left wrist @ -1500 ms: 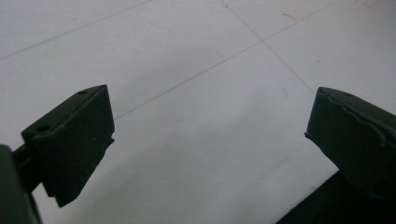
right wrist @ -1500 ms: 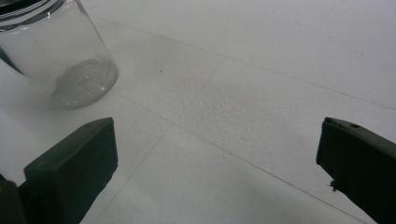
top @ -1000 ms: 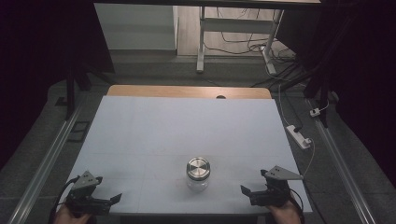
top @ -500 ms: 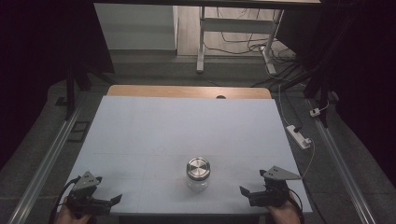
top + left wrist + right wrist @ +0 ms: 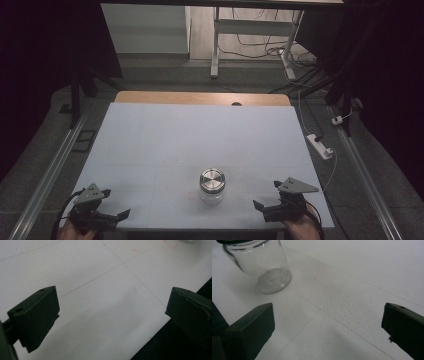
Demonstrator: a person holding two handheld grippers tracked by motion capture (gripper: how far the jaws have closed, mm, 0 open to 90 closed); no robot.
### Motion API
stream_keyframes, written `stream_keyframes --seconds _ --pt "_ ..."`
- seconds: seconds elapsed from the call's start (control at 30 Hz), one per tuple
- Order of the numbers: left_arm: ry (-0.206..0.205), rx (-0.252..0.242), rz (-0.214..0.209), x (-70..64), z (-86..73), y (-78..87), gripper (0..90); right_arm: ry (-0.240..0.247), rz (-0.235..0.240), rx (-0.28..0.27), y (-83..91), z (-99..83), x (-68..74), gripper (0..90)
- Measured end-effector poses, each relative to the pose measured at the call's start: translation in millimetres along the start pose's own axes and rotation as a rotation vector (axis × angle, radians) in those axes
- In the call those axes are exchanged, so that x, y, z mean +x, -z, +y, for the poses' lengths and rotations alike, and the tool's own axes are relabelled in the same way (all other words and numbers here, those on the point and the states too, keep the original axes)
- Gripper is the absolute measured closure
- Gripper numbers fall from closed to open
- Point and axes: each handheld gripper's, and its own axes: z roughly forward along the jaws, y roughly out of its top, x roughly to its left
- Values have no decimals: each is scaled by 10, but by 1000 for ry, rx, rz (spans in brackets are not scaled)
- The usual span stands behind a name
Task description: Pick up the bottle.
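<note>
A clear glass jar with a round metal lid stands upright on the white table, near its front edge and a little right of centre. My left gripper rests at the front left corner, open and empty, well apart from the jar. The right gripper sits at the front right, open, its jaws turned toward the jar with a gap between. In the right gripper view the jar stands at the upper left, beyond my open gripper. The left gripper is open over bare tabletop beside the table's edge.
A wooden strip runs along the table's far edge. A white power strip with its cable lies on the floor to the right. Metal rails flank the table on both sides. Desk legs and loose cables stand behind.
</note>
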Motion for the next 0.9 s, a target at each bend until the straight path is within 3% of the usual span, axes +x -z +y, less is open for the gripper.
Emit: stream_keyframes --seconds 0.1,0.17,0.5,0.9 --pt "-2 -29 -37 -4 7 5 0 10 3 -8 -8 15 15 0" --pt "-6 -24 -46 -7 12 -2 0 17 5 -10 -17 26 25 0" --pt "10 6 -38 -3 26 -38 0 42 48 -15 -79 105 91 0" --pt "23 4 -31 5 25 -39 0 91 109 -19 -221 189 217 0"
